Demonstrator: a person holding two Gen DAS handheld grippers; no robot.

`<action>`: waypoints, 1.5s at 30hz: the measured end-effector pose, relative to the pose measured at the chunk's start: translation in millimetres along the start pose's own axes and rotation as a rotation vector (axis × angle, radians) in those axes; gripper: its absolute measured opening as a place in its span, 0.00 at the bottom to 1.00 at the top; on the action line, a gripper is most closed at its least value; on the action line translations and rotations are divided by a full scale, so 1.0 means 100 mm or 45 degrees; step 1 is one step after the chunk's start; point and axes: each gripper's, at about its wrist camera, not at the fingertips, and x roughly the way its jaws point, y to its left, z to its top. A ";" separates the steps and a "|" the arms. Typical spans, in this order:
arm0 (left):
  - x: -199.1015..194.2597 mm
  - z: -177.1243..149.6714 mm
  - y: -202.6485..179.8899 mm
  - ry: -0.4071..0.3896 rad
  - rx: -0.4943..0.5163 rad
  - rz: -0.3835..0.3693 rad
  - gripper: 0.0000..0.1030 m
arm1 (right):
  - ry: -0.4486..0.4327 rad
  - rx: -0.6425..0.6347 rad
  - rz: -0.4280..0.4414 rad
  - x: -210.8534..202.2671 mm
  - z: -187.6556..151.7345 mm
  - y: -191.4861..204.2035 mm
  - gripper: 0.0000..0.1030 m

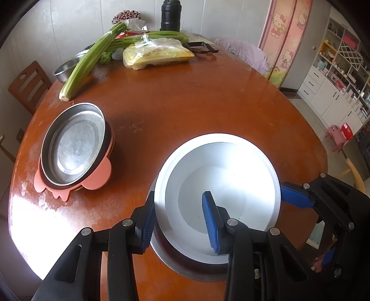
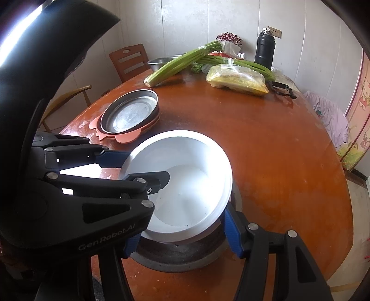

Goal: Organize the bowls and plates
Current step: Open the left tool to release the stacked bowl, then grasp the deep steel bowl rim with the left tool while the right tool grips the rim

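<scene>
A white bowl (image 1: 222,185) sits on a steel plate (image 1: 175,261) near the table's front edge. My left gripper (image 1: 180,222) straddles the bowl's left rim, one finger outside, one inside, with a wide gap. It also shows in the right wrist view (image 2: 143,166). My right gripper (image 2: 182,236) straddles the bowl (image 2: 185,180) from the near side; whether its pads touch is unclear. It shows in the left wrist view (image 1: 298,196) at the bowl's right rim. A steel plate (image 1: 76,143) rests on a pink plate (image 1: 97,178) at left.
At the back of the round wooden table (image 1: 208,97) lie celery (image 1: 87,62), a bagged yellow package (image 1: 157,54), a steel basin (image 1: 64,69) and a black flask (image 1: 170,16). A wooden chair (image 1: 27,83) stands at left.
</scene>
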 end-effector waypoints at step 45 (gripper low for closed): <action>-0.24 0.11 0.09 -0.083 -0.024 0.001 0.50 | -0.061 0.025 -0.075 -0.11 0.19 -0.18 0.61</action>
